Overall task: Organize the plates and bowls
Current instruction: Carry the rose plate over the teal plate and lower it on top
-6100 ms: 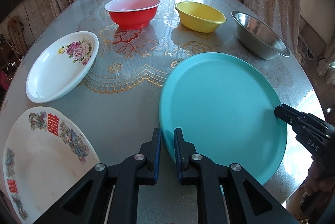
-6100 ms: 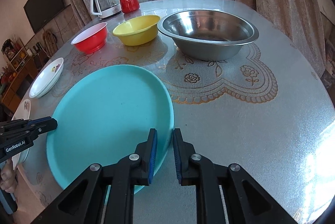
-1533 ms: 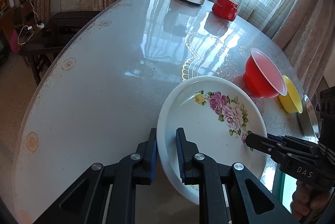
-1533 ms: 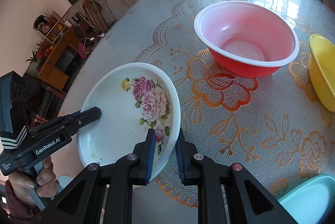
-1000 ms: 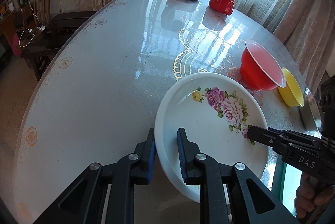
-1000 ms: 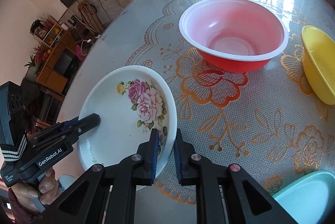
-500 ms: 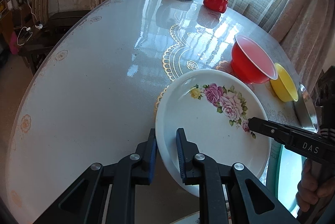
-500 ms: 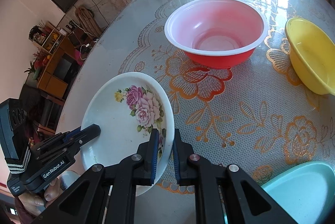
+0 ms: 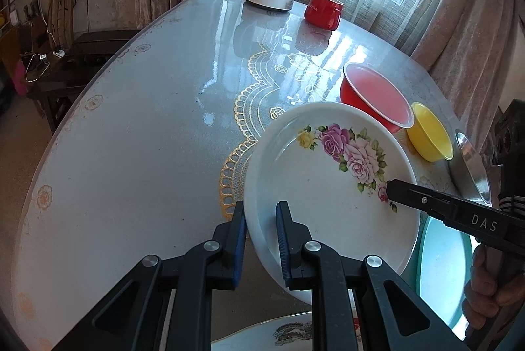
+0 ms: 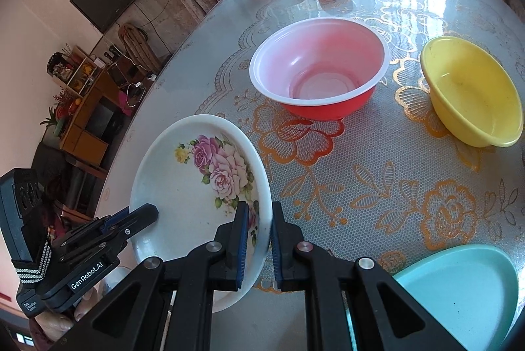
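Both pairs of fingers clamp opposite rims of the rose-patterned plate (image 9: 328, 186): left gripper (image 9: 261, 239), right gripper (image 10: 255, 236). Keep it level, both grips equal, lowering squarely onto the dragon-patterned plate (image 9: 288, 331).

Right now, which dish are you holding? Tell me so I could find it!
On the round table, nearer than the red bowl, the rose plate is pinched by both hand-held grippers. It's the only white dish with pink roses.
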{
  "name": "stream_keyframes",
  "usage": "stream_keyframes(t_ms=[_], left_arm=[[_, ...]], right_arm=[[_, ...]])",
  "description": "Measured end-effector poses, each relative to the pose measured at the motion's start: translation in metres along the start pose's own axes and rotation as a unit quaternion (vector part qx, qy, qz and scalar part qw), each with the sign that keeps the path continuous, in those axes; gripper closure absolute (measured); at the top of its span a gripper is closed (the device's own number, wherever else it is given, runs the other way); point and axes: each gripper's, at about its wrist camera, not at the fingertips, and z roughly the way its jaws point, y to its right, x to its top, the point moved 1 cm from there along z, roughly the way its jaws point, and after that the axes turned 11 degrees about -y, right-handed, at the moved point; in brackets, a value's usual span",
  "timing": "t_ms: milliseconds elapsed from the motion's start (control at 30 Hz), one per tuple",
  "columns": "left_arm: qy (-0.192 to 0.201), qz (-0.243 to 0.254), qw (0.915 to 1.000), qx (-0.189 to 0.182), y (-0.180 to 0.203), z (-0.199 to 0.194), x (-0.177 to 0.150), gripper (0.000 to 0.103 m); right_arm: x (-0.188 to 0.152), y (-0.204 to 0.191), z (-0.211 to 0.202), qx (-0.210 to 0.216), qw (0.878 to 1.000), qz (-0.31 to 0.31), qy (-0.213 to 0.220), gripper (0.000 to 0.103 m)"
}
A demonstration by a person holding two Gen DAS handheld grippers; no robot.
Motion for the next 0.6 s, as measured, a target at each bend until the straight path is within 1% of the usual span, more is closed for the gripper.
stream_keyframes(t_ms=[133, 333, 600], left_arm=[[0.010, 0.005, 0.9999, -0.007, 0.004, -0.006, 0.002, 0.086], [0.028, 0.019, 0.9994, -0.010, 0.021, -0.019, 0.000, 0.086], [0.026, 0.032, 0.9990, -0.018, 0.044, -0.020, -0.014, 0.086]], right_arm=[[-0.002, 0.000, -0.010, 0.001, 1.000, 0.005, 0.012, 0.090], [-0.006, 0.005, -0.022, -0.001, 1.000, 0.011, 0.027, 0.090], [-0.024, 0.018, -0.041, 0.008, 0.999, 0.032, 0.039, 0.090]])
